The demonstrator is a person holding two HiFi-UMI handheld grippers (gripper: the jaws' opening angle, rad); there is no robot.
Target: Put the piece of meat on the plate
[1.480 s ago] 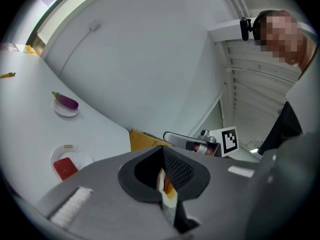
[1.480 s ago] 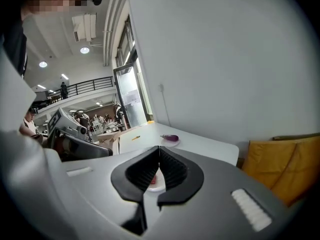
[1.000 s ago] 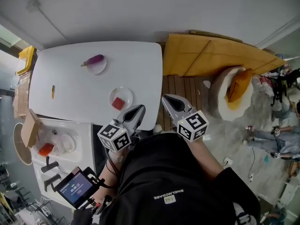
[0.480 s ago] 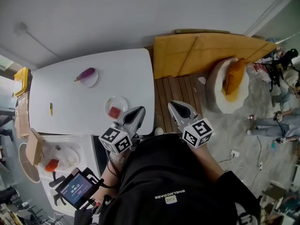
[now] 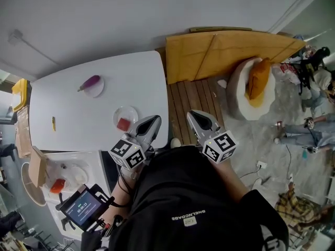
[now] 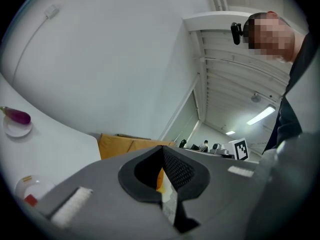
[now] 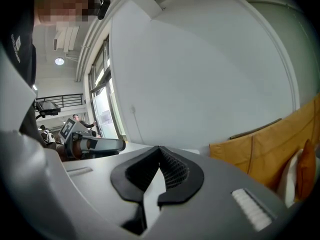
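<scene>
A small red piece of meat (image 5: pixel 124 124) lies on a round clear plate (image 5: pixel 125 114) near the front right corner of the white table (image 5: pixel 68 109). My left gripper (image 5: pixel 154 122) is shut and empty, held over the table's front right edge just right of that plate. In the left gripper view the jaws of the left gripper (image 6: pixel 162 150) meet at the tips, and the plate (image 6: pixel 35 186) with the meat (image 6: pixel 31 200) shows at the lower left. My right gripper (image 5: pixel 192 115) is shut with nothing in it, over the wooden slats beside the table; the right gripper (image 7: pixel 159 150) points at the wall.
A purple eggplant (image 5: pixel 91 81) lies on a second plate (image 5: pixel 97 89) at the table's far side; a small yellow item (image 5: pixel 53 123) lies at its left. Tan cardboard sheets (image 5: pixel 225 51) and a white round seat (image 5: pixel 238 95) with an orange cushion (image 5: pixel 257 77) stand right of it. A white unit (image 5: pixel 68 166) stands left of me.
The head view has swung, so table and plates sit further left and lower in the picture. Both grippers stay shut and empty and have drifted a little sideways.
</scene>
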